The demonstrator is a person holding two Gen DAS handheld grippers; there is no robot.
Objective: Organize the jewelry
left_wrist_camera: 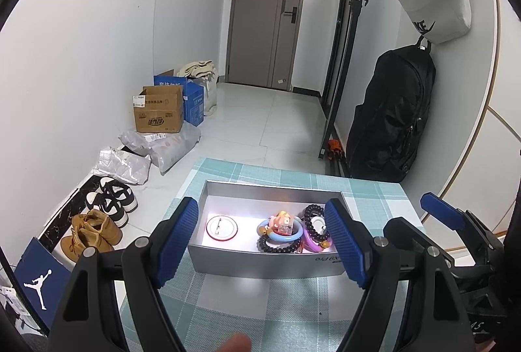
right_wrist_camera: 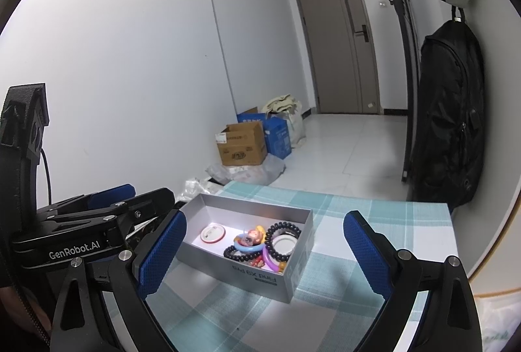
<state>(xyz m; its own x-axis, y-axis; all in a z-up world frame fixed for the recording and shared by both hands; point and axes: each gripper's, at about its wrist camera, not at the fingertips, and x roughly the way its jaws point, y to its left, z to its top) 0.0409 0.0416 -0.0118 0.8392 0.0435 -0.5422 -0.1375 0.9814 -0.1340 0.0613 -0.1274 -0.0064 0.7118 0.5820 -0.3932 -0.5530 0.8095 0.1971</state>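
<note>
A grey open box [left_wrist_camera: 260, 264] [right_wrist_camera: 241, 277] stands on the checked teal tablecloth [left_wrist_camera: 247, 313] [right_wrist_camera: 325, 273]. Inside lie a round white badge with a red rim [left_wrist_camera: 222, 228] [right_wrist_camera: 213, 234], dark bead bracelets [left_wrist_camera: 278, 245] [right_wrist_camera: 283, 229], a blue ring [left_wrist_camera: 280, 234] [right_wrist_camera: 247, 247], a purple ring [left_wrist_camera: 309, 242] [right_wrist_camera: 270, 260] and a small orange figure [left_wrist_camera: 281, 219] [right_wrist_camera: 252, 234]. My left gripper [left_wrist_camera: 262, 242] is open and empty, its fingers either side of the box's near wall. My right gripper [right_wrist_camera: 263, 257] is open and empty, just in front of the box.
The table ends a little behind the box. On the floor to the left are cardboard boxes [left_wrist_camera: 159, 109] [right_wrist_camera: 242, 145], plastic parcels [left_wrist_camera: 162, 146] and shoes [left_wrist_camera: 97, 221]. A black backpack [left_wrist_camera: 390, 117] [right_wrist_camera: 449, 110] hangs on the right wall. A door [left_wrist_camera: 267, 16] is at the back.
</note>
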